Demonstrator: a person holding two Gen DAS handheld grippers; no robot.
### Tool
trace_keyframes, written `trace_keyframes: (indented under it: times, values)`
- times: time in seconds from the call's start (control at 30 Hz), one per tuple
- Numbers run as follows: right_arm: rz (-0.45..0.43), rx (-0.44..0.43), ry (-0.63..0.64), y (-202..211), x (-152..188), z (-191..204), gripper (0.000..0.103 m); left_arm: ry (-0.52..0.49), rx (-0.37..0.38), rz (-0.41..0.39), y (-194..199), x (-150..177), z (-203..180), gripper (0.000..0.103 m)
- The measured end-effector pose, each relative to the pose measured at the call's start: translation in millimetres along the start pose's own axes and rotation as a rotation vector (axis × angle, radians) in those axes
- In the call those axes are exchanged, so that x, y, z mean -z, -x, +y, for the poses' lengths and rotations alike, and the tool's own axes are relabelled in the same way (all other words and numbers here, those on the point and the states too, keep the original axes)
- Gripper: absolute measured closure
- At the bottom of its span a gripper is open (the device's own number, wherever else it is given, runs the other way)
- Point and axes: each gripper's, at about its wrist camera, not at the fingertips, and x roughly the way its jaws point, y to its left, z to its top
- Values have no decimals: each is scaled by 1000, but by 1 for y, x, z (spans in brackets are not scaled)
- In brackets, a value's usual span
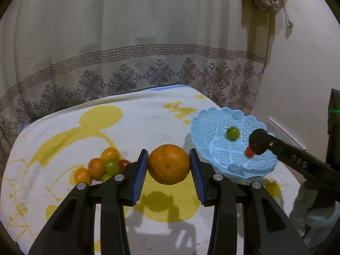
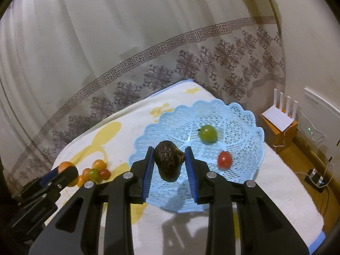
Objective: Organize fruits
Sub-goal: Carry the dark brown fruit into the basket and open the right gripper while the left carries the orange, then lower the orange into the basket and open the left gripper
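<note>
My left gripper [image 1: 169, 165] is shut on a large orange [image 1: 168, 164], held above the yellow-and-white cloth. To its left lies a pile of small fruits [image 1: 102, 166], orange, green and red. My right gripper [image 2: 169, 163] is shut on a dark wrinkled avocado [image 2: 167, 163], over the near rim of the light blue lattice basket [image 2: 244, 148]. Inside the basket lie a green tomato [image 2: 207, 133] and a red tomato [image 2: 224, 159]. In the left wrist view the basket [image 1: 214, 127] sits at right, with the right gripper [image 1: 258, 143] reaching over it.
A patterned curtain [image 1: 131, 42] hangs behind the cloth-covered surface [image 1: 63, 127]. To the right, below the surface's edge, a white router [image 2: 280, 114] rests on a wooden box, with cables and a device on the floor [image 2: 316, 177]. The left gripper [image 2: 63, 173] shows at left.
</note>
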Motion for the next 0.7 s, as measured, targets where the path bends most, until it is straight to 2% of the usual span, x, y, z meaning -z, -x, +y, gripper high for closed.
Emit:
trace_keyframes:
  times: [0.4,0.47,0.53,0.67,0.7]
  values:
    - [-9,7,-50,2,-4,-28,71,-27,99,44,-29,-9,-43,63]
    - [-15,2,-60,4,-4,-31,67,-30,113,55,-34,-10,-49,63]
    - [-31,3,-74,8,-5,-35,55,-31,126,68,-40,-11,-55,63]
    - [-56,7,-100,16,-11,-43,53,-19,148,90,-47,-12,-61,62]
    - [-68,9,-110,20,-12,-45,47,-13,154,97,-49,-12,-62,62]
